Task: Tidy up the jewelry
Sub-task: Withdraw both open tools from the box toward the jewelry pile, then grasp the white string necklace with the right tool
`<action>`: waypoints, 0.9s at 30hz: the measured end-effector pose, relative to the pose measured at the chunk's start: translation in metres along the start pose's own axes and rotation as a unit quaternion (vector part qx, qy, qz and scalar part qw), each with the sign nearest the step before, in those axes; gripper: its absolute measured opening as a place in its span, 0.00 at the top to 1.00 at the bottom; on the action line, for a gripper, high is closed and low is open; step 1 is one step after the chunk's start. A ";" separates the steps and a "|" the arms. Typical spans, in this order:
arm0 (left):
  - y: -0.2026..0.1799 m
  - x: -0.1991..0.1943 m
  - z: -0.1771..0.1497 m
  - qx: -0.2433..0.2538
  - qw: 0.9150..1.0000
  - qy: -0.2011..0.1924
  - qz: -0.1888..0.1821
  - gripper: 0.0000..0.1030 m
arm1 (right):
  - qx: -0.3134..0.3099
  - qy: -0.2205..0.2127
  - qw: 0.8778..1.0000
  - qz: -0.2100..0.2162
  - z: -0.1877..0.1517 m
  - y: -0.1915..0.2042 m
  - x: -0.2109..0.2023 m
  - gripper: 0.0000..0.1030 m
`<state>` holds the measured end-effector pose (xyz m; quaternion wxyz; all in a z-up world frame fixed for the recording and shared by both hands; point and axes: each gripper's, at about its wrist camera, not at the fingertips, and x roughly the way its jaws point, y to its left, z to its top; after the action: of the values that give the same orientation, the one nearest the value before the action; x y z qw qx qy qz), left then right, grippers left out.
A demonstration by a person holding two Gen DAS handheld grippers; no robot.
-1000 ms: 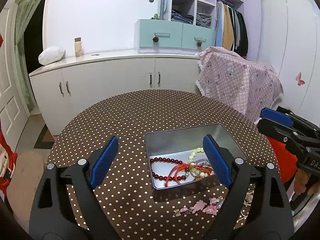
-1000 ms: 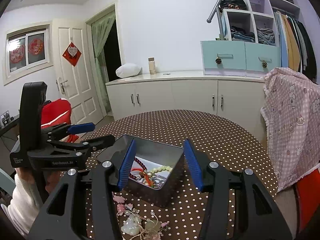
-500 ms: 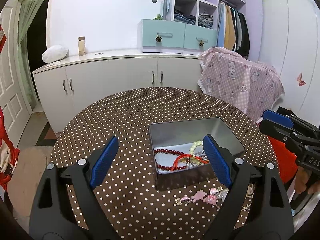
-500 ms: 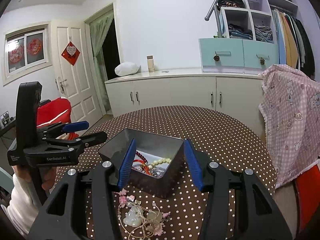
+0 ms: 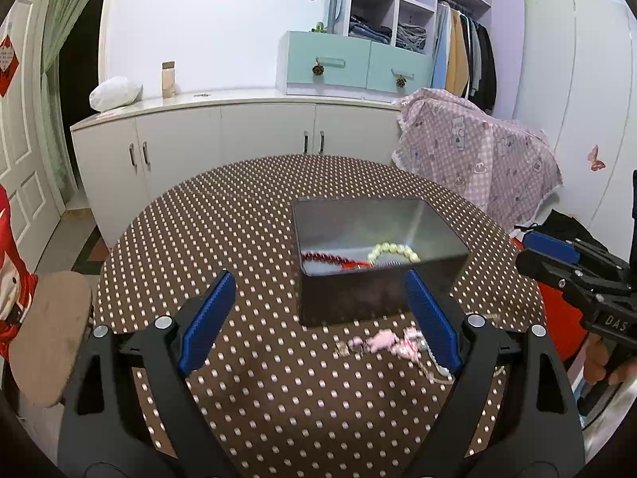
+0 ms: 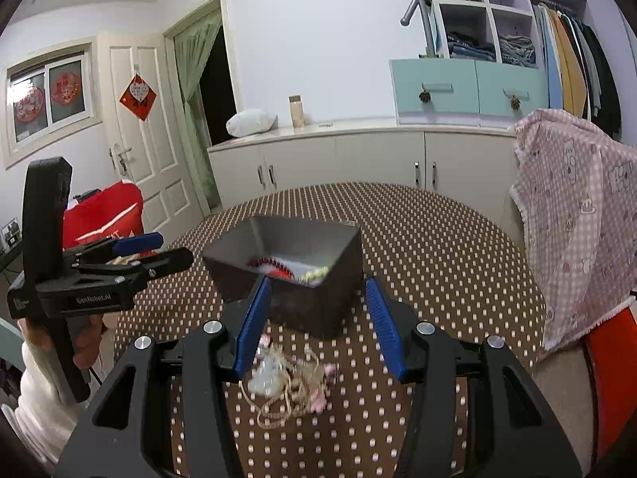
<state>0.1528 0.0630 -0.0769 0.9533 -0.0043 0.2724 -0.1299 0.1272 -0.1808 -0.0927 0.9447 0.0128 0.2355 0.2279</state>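
Observation:
A grey metal tin (image 5: 350,302) stands on the round polka-dot table (image 5: 223,239); it also shows in the right wrist view (image 6: 318,302). Inside lie a red bead bracelet (image 5: 322,257), a pale green bead bracelet (image 5: 392,249) and red cord. A loose pile of pink charms and chain (image 5: 394,344) lies on the cloth in front of the tin; in the right wrist view this pile (image 6: 290,382) is between my right fingers. My left gripper (image 5: 318,318) is open and empty, short of the tin. My right gripper (image 6: 318,326) is open and empty above the pile.
White cabinets (image 5: 239,139) stand behind the table, with teal drawers (image 5: 350,65) on top. A chair under a pink checked cloth (image 5: 477,159) is at the right. A brown stool (image 5: 43,334) is at the left. A red item (image 6: 103,219) sits near the door.
Both grippers have drawn back and lowered, so the tin looks farther off and less of its inside shows. The pile has come into fuller view. Both stay open.

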 end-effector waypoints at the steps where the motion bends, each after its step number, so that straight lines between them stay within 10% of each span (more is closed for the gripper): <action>1: -0.001 0.000 -0.002 0.000 1.000 0.002 -0.001 0.17 | 0.001 0.004 1.000 0.002 -0.004 0.000 -0.001 0.54; 17: -0.010 -0.005 -0.046 -0.020 0.999 0.037 -0.021 0.17 | -0.020 0.072 0.997 0.031 -0.041 0.019 0.025 1.00; 27: -0.005 -0.005 -0.053 -0.034 0.998 0.043 -0.020 0.17 | -0.017 0.041 0.999 0.010 -0.030 0.017 0.001 0.97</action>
<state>0.1198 0.0632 -0.1186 0.9372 -0.0367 0.3172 -0.1402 0.1069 -0.1681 -0.1176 0.9320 -0.0108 0.2702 0.2413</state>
